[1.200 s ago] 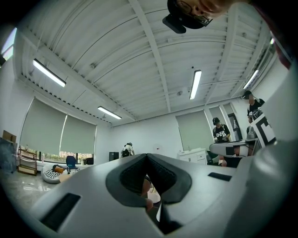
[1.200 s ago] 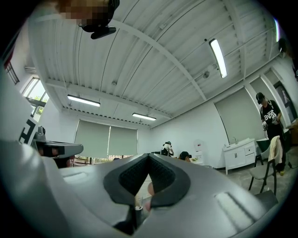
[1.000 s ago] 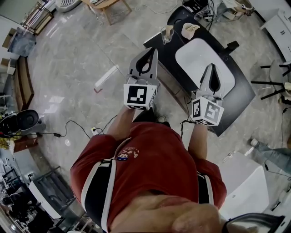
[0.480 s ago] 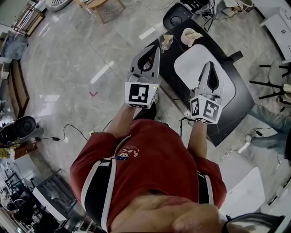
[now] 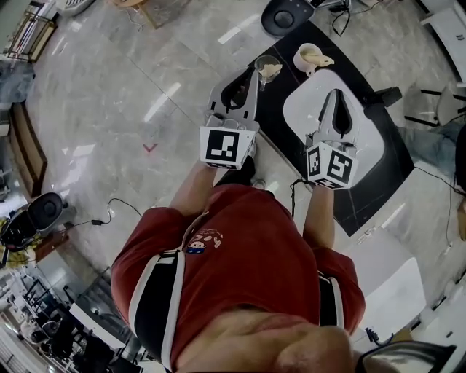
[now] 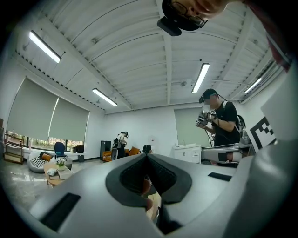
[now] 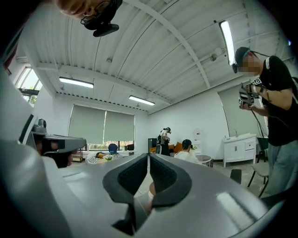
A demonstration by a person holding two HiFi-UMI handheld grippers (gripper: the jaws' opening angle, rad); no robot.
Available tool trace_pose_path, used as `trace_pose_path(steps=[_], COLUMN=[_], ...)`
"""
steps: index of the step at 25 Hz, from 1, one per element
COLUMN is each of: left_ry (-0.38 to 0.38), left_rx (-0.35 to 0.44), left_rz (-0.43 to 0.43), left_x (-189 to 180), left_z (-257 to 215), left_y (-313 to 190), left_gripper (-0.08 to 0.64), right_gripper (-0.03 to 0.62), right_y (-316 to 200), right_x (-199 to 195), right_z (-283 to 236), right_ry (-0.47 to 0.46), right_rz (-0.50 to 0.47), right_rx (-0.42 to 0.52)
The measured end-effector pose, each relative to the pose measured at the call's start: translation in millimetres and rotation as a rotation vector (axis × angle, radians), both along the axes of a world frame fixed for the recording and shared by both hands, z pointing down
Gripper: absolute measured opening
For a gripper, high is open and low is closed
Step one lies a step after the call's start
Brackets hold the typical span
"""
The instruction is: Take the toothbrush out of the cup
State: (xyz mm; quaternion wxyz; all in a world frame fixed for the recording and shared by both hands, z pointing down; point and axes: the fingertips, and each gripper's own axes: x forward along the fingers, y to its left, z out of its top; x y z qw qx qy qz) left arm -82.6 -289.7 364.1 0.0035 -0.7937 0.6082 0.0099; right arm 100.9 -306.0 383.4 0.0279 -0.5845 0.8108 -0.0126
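A clear glass cup (image 5: 268,70) with something beige inside stands at the near left of the black table (image 5: 378,164). Right of it is a cream mug (image 5: 307,57) with a beige handle-like piece (image 5: 325,60) sticking out; I cannot tell which of the two holds the toothbrush. My left gripper (image 5: 252,74) (image 6: 147,155) is shut and empty, its tips just left of the glass cup. My right gripper (image 5: 336,93) (image 7: 148,155) hovers over the white mat (image 5: 302,109), short of the mug. Its jaws are opening, a thin slit shows, and nothing is between them.
A round black object (image 5: 286,14) sits beyond the table's far end. A cable (image 5: 124,207) and a black device (image 5: 33,218) lie on the marble floor at left. A person holding a device (image 6: 219,123) (image 7: 272,102) stands at the right.
Both grippers have moved forward and lower toward the table. The left tips have come up beside the glass cup, and the right gripper now hangs over the white mat.
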Motion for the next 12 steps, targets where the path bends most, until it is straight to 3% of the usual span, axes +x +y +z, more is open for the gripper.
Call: trace_pose_path(steps=[6, 12], left_ry=[0.002, 0.012], left_rx=[-0.049, -0.107], left_rz=[0.024, 0.040], left_x=[-9, -13], left_z=[23, 44], left_y=[-28, -50], left_gripper=[0.005, 0.005], right_gripper=[0.065, 0.178], right_y=[-29, -57], right_x=[-11, -17], right_z=[34, 70], right_ry=[0.023, 0.033], right_rz=[0.010, 0.001], right_rx=[-0.071, -0.163])
